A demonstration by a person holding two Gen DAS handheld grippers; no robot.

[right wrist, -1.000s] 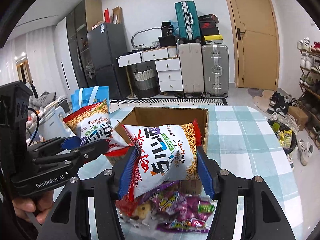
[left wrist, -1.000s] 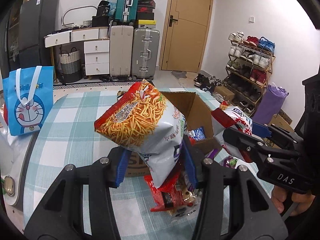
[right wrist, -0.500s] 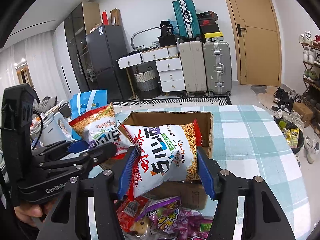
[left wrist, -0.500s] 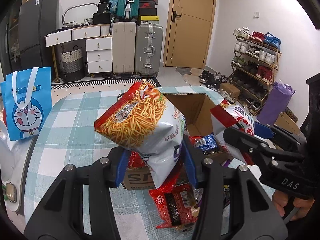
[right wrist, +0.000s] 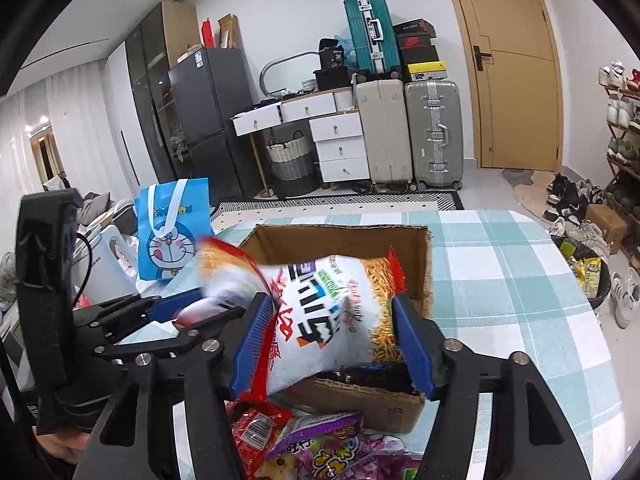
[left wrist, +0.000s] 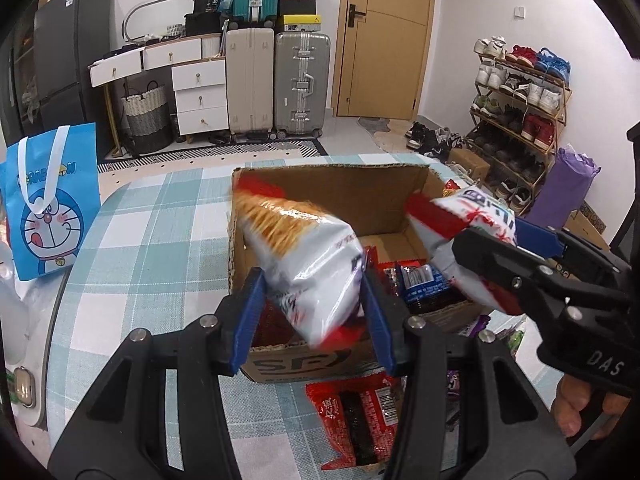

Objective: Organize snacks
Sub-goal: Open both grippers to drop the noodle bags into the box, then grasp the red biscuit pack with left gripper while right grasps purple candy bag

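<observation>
Over the cardboard box point(left wrist: 332, 196) on the checked table point(left wrist: 160, 232), my left gripper point(left wrist: 312, 304) pinches one noodle bag point(left wrist: 304, 256); my right gripper's point(right wrist: 332, 340) jaws are opening around the other bag point(right wrist: 336, 312).

Left gripper point(left wrist: 314, 312): matte black plastic frame, two angular arms with triangular cut-outs, round silver screw heads at the pivots. Blue ribbed pads point(left wrist: 250, 316) on the inner faces of both fingers. Seen from the right wrist view as a tall black housing, a thin black cable looping beside it, faint white lettering low on the body.

Right gripper point(right wrist: 334, 340): same build, black arms, silver screws, blue ribbed pads point(right wrist: 412, 344). White "DAS" lettering on its side in the left wrist view. Bare fingers point(left wrist: 570, 412) wrapped under the handle; no sleeve visible.
</observation>
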